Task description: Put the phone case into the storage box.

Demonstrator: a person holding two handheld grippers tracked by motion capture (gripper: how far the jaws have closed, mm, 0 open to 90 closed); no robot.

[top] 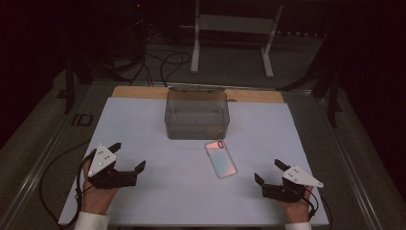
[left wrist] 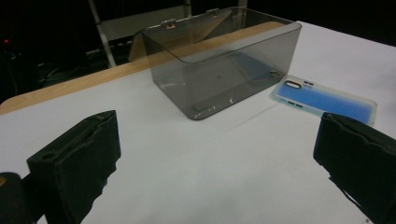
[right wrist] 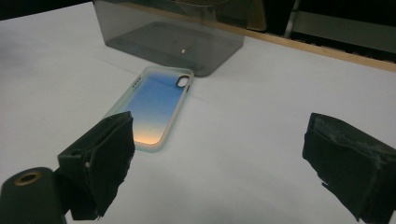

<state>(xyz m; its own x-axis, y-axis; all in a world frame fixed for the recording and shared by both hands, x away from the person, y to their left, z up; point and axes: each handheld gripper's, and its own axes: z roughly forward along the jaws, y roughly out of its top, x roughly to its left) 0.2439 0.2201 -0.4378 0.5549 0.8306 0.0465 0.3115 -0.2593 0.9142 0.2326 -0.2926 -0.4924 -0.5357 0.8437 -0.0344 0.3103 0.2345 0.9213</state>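
The phone case (top: pixel 220 158) is seen flat on the counter (top: pixel 158 191), centre right of the frame, between both tongs, nearer the right tongs (top: pixel 268 176). Left tongs (top: pixel 129 157) and right tongs are held apart, empty.

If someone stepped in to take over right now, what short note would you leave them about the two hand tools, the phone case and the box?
Left hand-held gripper: open, holding nothing, resting near the table's left front.
Right hand-held gripper: open, holding nothing, near the right front.
Phone case: flat on the white table, just in front of the box, closer to the right hand-held gripper.
Clear grey box: lid open, nothing inside that I can see.
Done: nothing grasped yet.
Left: probably pick up the case and place it in the box.
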